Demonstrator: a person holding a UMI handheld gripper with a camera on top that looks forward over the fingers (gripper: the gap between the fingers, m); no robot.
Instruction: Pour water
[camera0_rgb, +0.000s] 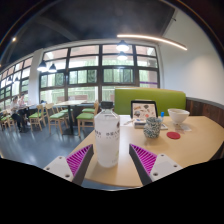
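A clear plastic water bottle (106, 138) stands upright on the pale wooden counter (190, 140), right between the two fingers. It has a white screw cap, a shoulder that narrows to the neck, and ribbed see-through walls with a faint label band across the middle. How much water it holds is hard to judge, since the bright windows behind shine straight through it.

The gripper (107, 160) has its fingers spread, one at each side of the bottle. The magenta pads (79, 159) face inward toward its lower half. Whether either pad actually touches the plastic cannot be told; a narrow gap seems to show on each side, and the bottle's base rests on the counter by itself. The very bottom of the bottle and the finger roots are cut off from sight.

Beyond the fingers to the right, a patterned cup (152, 128) stands on the counter, with a white bowl (179, 116) farther back near it. A red flat shape (172, 134) lies just beside the cup; what it is cannot be made out. Behind these stands a green bench back (150, 100) with a small printed card (143, 110) before it, its print too small to read.

Farther off to the left are tables with green chairs (45, 117) under large windows (90, 70)
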